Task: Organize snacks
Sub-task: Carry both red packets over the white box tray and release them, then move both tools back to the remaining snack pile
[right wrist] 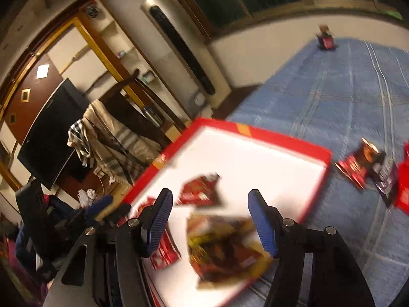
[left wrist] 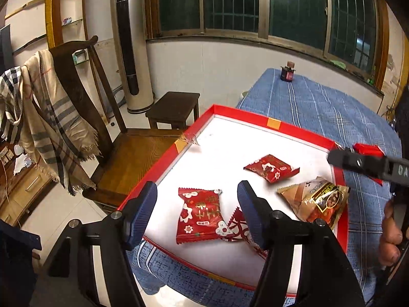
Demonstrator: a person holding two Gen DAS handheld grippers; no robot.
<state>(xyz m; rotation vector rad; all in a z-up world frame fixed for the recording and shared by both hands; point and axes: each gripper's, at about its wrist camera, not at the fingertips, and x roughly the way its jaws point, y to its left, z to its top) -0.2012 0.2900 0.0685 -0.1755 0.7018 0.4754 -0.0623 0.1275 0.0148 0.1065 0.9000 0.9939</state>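
A blue cloth (left wrist: 319, 107) bears a red tray (left wrist: 255, 117) holding 4 snacks. Both grippers, left (left wrist: 196, 204) and right (right wrist: 211, 223), are held apart, empty, above it. Packets (right wrist: 358, 166) beside the tray likely need fetching next.

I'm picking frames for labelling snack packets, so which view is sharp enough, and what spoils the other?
Left wrist view: sharp, print on the red packet readable in the red-rimmed tray, though fisheye bends the window frame. Right wrist view: heavy motion blur smears the brown packet and the tray edge; warm, dim light in both.
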